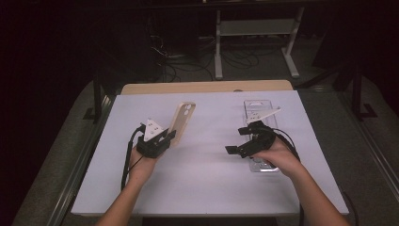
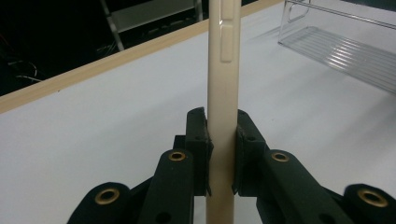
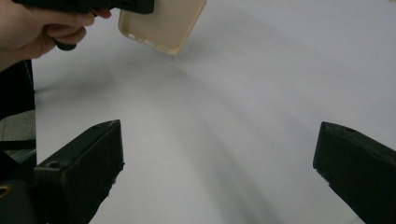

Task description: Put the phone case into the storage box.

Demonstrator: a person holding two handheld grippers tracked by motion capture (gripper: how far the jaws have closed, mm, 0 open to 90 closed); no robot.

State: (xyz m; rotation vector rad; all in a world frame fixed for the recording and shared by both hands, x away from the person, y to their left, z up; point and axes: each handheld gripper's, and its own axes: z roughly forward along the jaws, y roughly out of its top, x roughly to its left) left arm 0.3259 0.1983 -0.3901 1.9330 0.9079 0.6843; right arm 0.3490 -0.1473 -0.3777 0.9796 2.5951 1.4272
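White table (image 1: pixel 202 188), beige phone case (image 2: pixel 224 93) between jaws

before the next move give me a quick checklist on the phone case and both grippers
1. Left gripper clamped on the beige phone case: ok, pads press both sides of its edge.
2. Case lifted off the white table cover: ok, held tilted above it.
3. Right gripper free: ok, jaws wide apart, nothing between them.
4. Clear plastic tray unobstructed: not ok, the right hand lies over its near end.
5. Anything inside the tray: cannot tell.
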